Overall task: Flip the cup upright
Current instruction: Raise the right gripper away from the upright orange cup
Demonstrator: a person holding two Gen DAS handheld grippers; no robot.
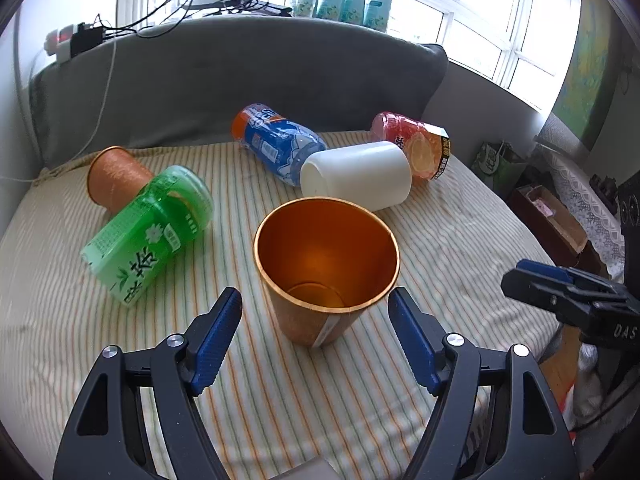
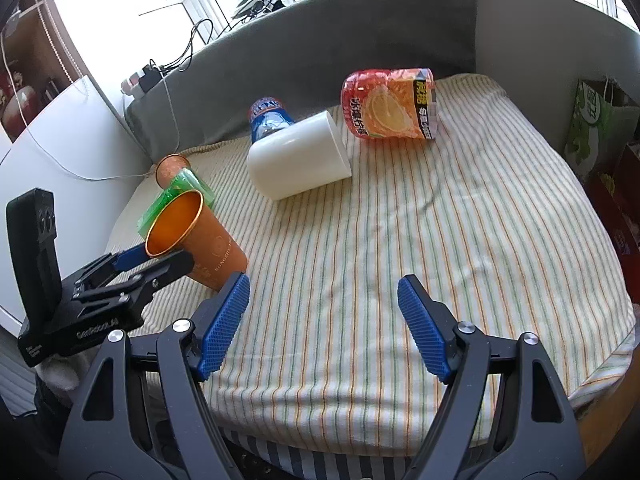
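An orange metal cup (image 1: 326,264) stands mouth-up on the striped cloth (image 1: 440,264), leaning slightly; it also shows in the right wrist view (image 2: 200,240). My left gripper (image 1: 316,300) is open, its blue pads (image 1: 218,336) on either side of the cup with gaps, not touching. A white cup (image 1: 356,176) lies on its side behind it, also in the right wrist view (image 2: 298,156). A second orange cup (image 1: 116,180) lies on its side at the far left. My right gripper (image 2: 322,292) is open and empty over the cloth's front right.
A green bottle (image 1: 148,228), a blue bottle (image 1: 280,144) and a red-orange bottle (image 2: 388,106) lie on the cloth. A grey cushion back (image 1: 240,76) stands behind. Bags and boxes (image 2: 600,136) sit off the right edge.
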